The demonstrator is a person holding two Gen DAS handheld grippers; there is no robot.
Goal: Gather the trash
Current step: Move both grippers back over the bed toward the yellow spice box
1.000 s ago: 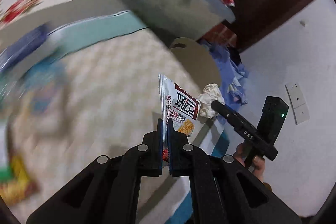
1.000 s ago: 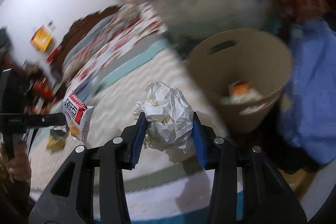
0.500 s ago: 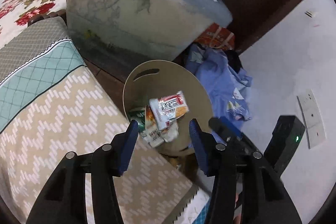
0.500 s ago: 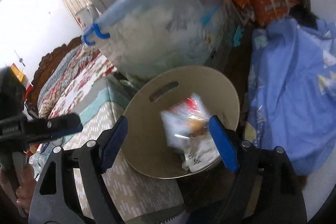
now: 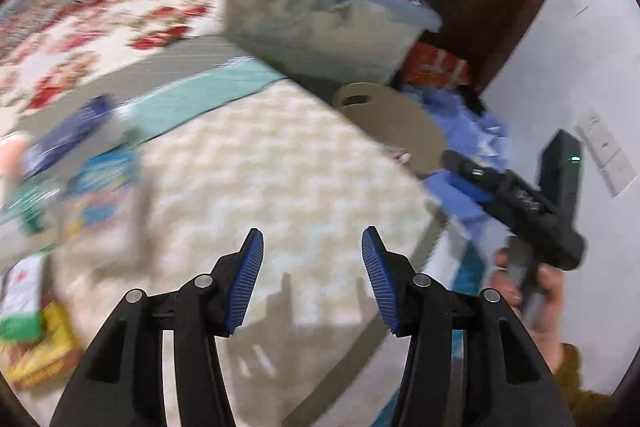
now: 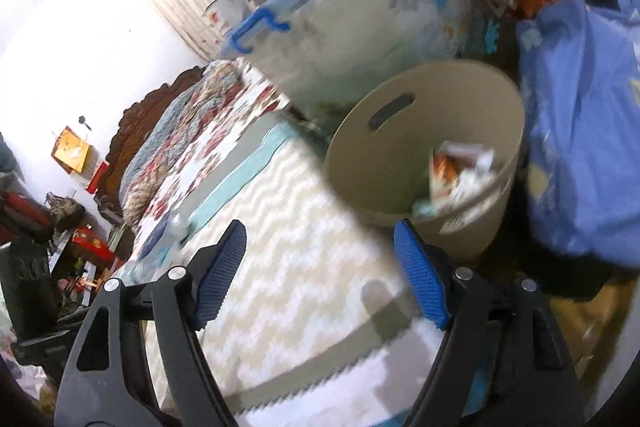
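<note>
A beige round bin (image 6: 424,155) stands beside the bed and holds snack wrappers and crumpled paper (image 6: 460,171). It also shows in the left wrist view (image 5: 392,119). My left gripper (image 5: 312,275) is open and empty over the zigzag bed cover (image 5: 280,187). My right gripper (image 6: 320,267) is open and empty over the bed's edge, just short of the bin. It shows in the left wrist view (image 5: 464,175) at the right. Several blurred wrappers (image 5: 100,179) lie on the bed at the left; a yellow and green packet (image 5: 32,339) lies at the lower left.
A clear storage box with a blue lid and handle (image 5: 324,23) stands behind the bin, also in the right wrist view (image 6: 360,27). Blue cloth (image 6: 580,131) lies right of the bin. A floral quilt (image 5: 100,27) covers the far bed. A white wall (image 5: 580,67) is at the right.
Both grippers let their trash fall into the bin and opened. They have since swung back from above the bin toward the bed; the left now faces the wrappers on the cover.
</note>
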